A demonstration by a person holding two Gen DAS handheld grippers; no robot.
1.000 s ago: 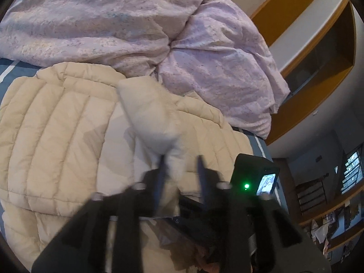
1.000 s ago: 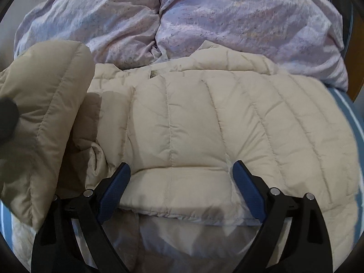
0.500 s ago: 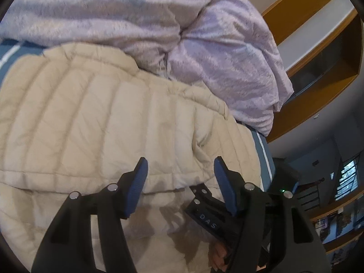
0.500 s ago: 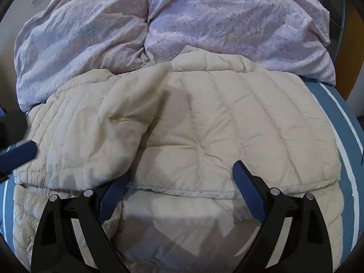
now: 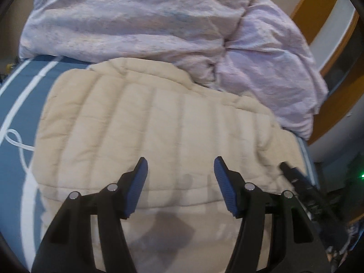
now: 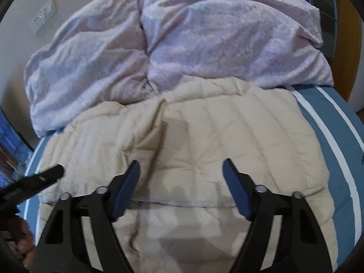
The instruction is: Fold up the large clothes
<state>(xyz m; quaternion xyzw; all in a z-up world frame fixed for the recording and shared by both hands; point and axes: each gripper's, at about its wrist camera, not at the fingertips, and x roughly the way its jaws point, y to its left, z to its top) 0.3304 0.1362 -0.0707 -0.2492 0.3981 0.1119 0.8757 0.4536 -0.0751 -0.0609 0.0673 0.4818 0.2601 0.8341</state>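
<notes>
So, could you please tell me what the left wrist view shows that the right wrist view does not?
Only the left wrist view shows the white loop pattern on the bedsheet and a green light. Only the right wrist view shows the wall switch plate and the person's hand. Both show the beige puffer jacket lying below the lilac duvet, and each view's own open claw.

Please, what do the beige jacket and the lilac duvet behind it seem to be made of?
Jacket: probably thin synthetic shell with puffy filling; stitched channels bulge, matte with slight sheen. Duvet: looks like soft woven fabric, perhaps cotton, crinkled and matte, over thick filling. The pictures are blurred, so the fibre stays uncertain.
</notes>
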